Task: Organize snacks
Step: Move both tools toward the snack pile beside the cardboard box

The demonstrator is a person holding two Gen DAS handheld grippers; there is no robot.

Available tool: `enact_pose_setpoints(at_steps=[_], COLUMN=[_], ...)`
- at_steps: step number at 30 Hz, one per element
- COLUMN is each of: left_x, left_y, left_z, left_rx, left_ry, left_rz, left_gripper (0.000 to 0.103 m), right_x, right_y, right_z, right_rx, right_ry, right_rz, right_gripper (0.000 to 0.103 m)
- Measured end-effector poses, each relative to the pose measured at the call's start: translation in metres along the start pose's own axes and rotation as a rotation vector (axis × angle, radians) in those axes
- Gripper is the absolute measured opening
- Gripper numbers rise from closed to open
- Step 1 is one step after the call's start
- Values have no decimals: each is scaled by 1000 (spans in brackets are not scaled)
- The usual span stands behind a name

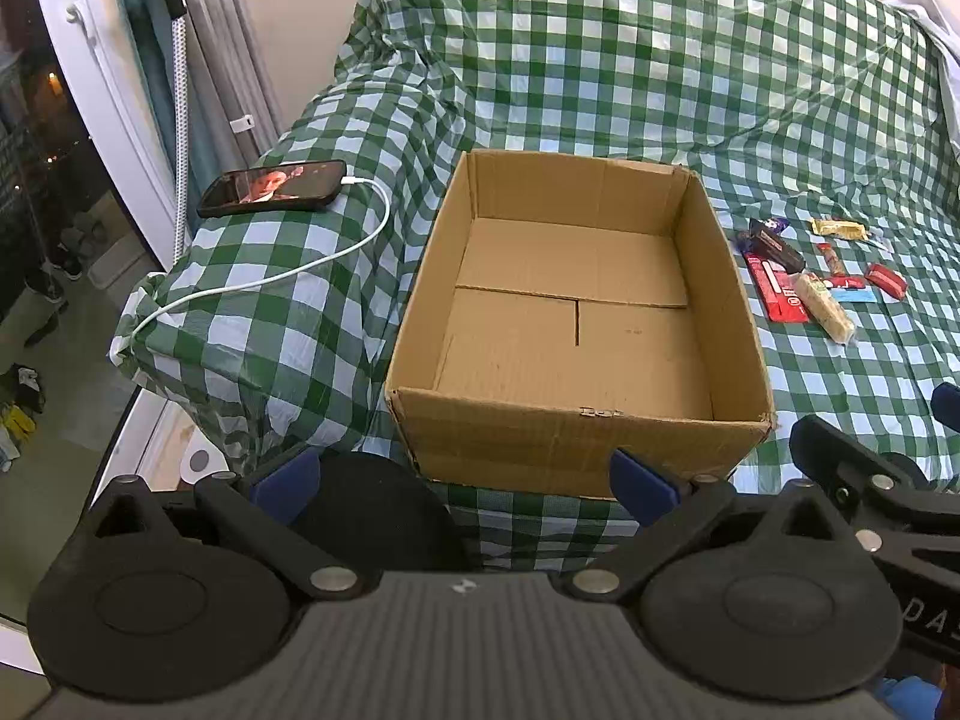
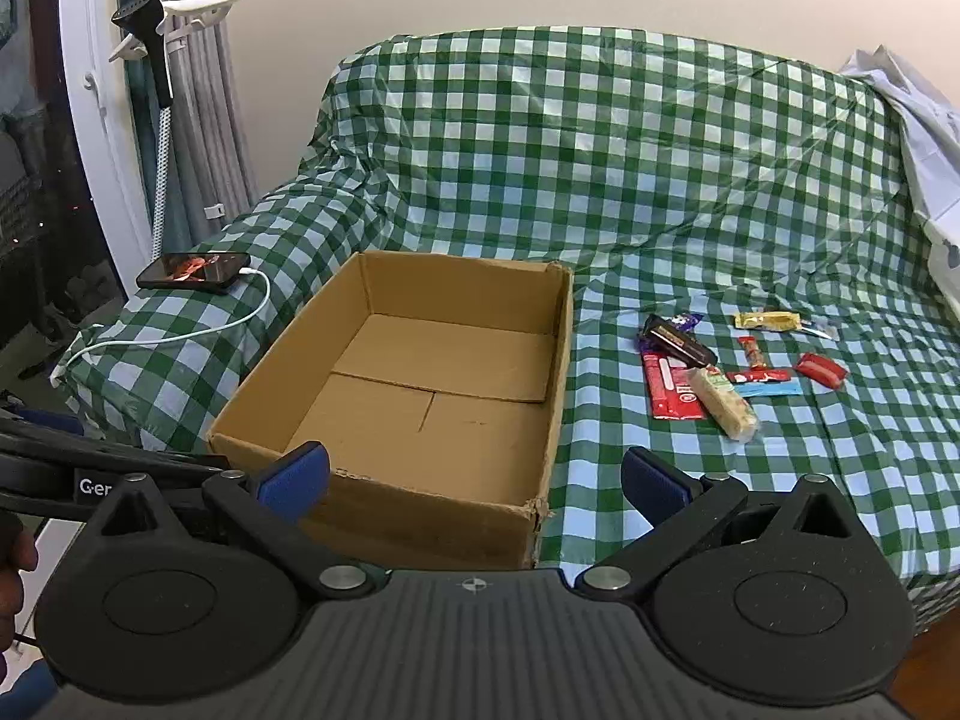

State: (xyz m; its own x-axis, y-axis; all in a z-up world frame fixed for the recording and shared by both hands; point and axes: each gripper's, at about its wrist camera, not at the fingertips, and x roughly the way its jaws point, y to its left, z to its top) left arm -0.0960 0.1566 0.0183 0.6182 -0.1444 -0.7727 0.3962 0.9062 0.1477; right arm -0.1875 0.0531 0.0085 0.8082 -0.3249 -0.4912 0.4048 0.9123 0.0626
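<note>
The snacks (image 2: 729, 369) lay in a loose cluster on the checked cover (image 2: 600, 180) just right of the box (image 2: 414, 384), which held nothing, so the sorting looked not yet begun. Both the left gripper (image 1: 465, 480) and right gripper (image 2: 474, 480) hung short of the box, fingers wide apart and holding nothing; the next move probably called for the right one to reach a wrapper. No wrapper lettering was legible.

Wrapped snacks (image 2: 720, 369) beside empty box (image 2: 420, 396)
</note>
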Motion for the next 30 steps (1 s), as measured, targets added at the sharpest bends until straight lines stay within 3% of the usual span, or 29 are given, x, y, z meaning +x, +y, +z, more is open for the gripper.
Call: enact_pose_setpoints(at_steps=[5,6,11,19,30], left_x=[2,3,6,16,34], left_y=[1,1,-1,-11,-61], left_z=[-1,-1,-1,0,17], left_rx=[1,1,6,23,136], left_ry=[8,10,26,64,101], left_rz=[2,3,11,20,-25], left_gripper=[103,103,103,103,103], right_x=[4,-3,5,12,21], right_y=[2,-7,-2,-16,-63], right_z=[-10,-7,-3,4,4], right_rx=[12,38,36,67,156], right_ry=[-31,-10,40,150,90], right_rz=[41,116,71,89,4], right_gripper=[103,103,103,103,103])
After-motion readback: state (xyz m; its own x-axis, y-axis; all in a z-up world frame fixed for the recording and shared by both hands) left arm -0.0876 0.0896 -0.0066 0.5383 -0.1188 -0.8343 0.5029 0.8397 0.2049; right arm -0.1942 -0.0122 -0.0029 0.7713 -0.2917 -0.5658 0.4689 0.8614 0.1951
